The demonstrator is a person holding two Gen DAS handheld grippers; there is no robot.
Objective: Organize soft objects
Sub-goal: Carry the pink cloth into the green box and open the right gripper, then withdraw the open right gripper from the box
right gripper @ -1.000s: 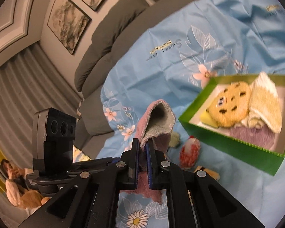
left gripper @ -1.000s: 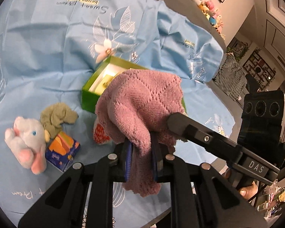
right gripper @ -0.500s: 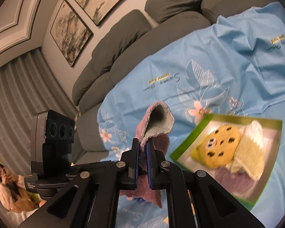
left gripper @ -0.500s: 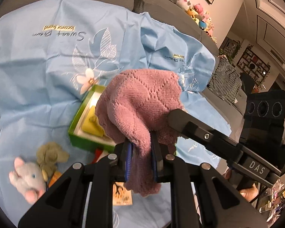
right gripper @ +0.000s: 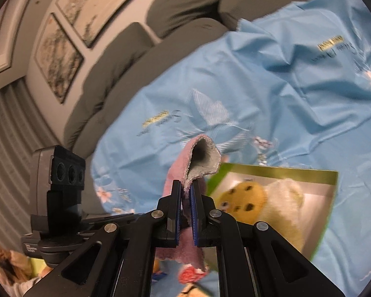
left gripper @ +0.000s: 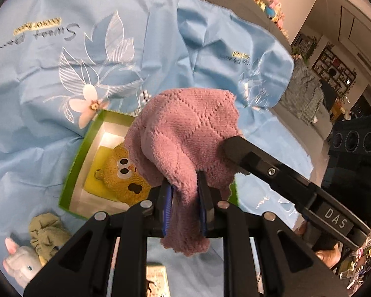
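Observation:
Both grippers hold one pink knitted cloth (left gripper: 185, 133) in the air above the green box (left gripper: 79, 158). My left gripper (left gripper: 185, 205) is shut on its lower fold. My right gripper (right gripper: 185, 208) is shut on another edge of the pink cloth (right gripper: 197, 158), whose grey underside shows. The right gripper's black body (left gripper: 284, 180) reaches into the left wrist view. The green box (right gripper: 279, 170) holds a yellow cookie plush (left gripper: 121, 173) and a cream cloth (right gripper: 284, 198).
A light blue sheet (left gripper: 61, 49) covers the sofa. An olive cloth (left gripper: 47, 232) and a grey-pink plush animal (left gripper: 19, 267) lie at the lower left. A red-and-white soft item (right gripper: 190, 274) lies below the cloth. Grey sofa cushions (right gripper: 136, 49) rise behind.
Both grippers have carried the pink cloth over the green box. The box now sits lower and closer in both views, and the plush toys have slid toward the bottom left.

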